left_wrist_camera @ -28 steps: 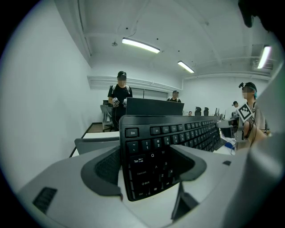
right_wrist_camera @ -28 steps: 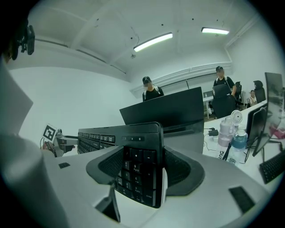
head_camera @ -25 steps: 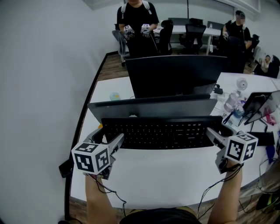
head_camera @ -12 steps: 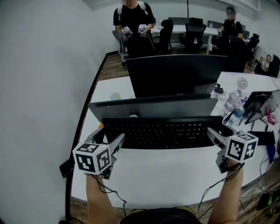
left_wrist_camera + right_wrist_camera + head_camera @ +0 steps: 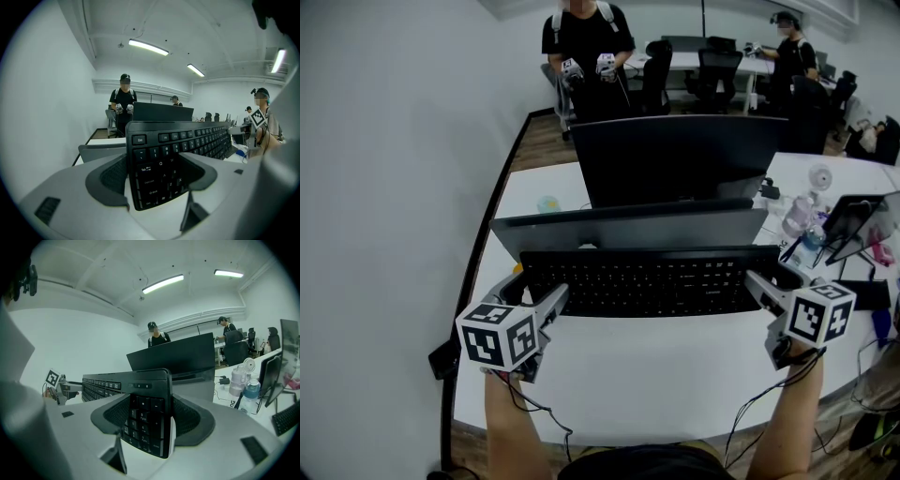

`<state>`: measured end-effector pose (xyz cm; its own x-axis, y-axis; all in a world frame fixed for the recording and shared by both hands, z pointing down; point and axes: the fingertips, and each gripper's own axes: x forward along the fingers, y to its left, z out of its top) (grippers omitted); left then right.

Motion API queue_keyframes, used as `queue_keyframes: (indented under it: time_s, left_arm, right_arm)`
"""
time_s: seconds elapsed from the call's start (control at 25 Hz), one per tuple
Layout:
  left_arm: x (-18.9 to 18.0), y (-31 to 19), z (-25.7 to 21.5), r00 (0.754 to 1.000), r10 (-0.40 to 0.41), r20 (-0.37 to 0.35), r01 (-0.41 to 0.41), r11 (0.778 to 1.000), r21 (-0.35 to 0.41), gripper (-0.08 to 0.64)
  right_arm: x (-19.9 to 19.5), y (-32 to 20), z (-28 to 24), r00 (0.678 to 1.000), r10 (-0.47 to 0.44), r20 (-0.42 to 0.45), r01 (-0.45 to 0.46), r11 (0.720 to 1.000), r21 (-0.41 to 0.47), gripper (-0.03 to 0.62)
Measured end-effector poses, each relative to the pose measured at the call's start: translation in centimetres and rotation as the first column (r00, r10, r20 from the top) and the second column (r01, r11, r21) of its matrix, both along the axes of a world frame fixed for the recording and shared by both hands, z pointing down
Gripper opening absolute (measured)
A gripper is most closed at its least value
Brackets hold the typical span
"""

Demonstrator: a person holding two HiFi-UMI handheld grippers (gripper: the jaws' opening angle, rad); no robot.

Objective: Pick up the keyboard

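Head view: black plastic keyboard (image 5: 647,281), a thin rigid slab with matte keys, lies level on the far part of the smooth white desk (image 5: 656,384), just near a grey riser (image 5: 628,230), with the left gripper (image 5: 536,286) at its left end and the right gripper (image 5: 772,277) at its right end. Left gripper view: jaws spread wide, dark mesh-textured pads (image 5: 110,173) meeting the keyboard's left corner on both sides, apparently clamped. Right gripper view: the same wide hold on the right end with matching pads (image 5: 190,416); judged risk is that, with only the corners held, an uneven lift lets one end pivot out and drop.

Left gripper (image 5: 534,289), right gripper (image 5: 772,279) — both clamped, angled down.
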<state>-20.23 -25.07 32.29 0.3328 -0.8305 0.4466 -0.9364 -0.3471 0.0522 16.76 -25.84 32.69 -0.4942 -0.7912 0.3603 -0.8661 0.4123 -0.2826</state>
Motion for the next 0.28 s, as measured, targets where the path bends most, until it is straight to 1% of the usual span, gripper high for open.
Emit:
queue_keyframes:
  time_s: [0.28]
  left_arm:
    - [0.01,0.05,-0.17,1.000,-0.004,0.003,0.004,1.000,0.001,0.339]
  right_arm:
    - [0.08,-0.03,-0.09,1.000,-0.001,0.004,0.001,1.000,0.004,0.281]
